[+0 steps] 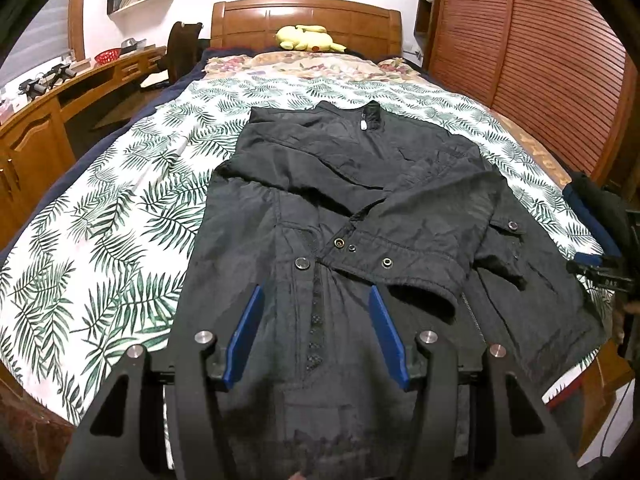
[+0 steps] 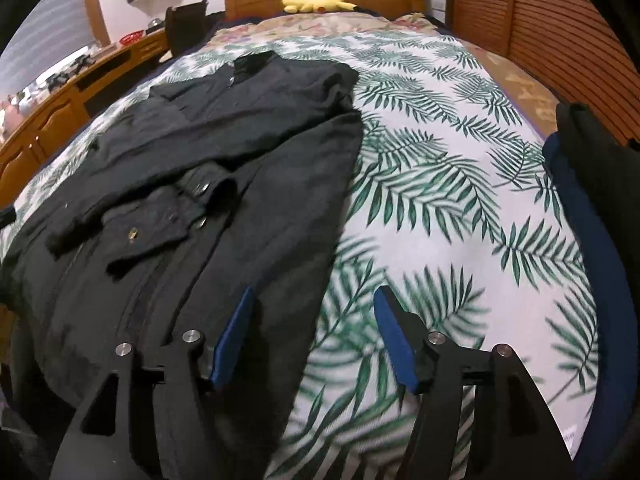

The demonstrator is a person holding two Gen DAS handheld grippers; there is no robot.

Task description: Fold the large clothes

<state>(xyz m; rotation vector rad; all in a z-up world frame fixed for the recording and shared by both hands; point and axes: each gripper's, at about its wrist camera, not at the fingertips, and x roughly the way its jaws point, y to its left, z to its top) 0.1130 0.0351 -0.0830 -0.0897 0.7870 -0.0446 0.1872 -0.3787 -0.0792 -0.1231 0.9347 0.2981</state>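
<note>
Your left gripper (image 1: 316,292) hangs over the lower front of the black jacket (image 1: 360,220), jaws apart, holding nothing. Your right gripper (image 2: 314,298) straddles the jacket's (image 2: 224,168) right edge, jaws likewise apart and empty. The jacket lies flat on the leaf-print bedspread (image 2: 440,152), sleeves folded across its chest.

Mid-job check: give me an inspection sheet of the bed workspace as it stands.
Surface: white leaf-print bedspread, wrinkled.
Job's things: black snap-button jacket lying flat, sleeves folded across its front.
Clutter: yellow plush toy by the wooden headboard; dark folded clothes pile at the bed's right edge.
Grippers: left gripper open over the jacket; right gripper open at the jacket's edge.
Cables: nothing seen.
Surroundings: wooden desk, slatted wardrobe doors.
</note>
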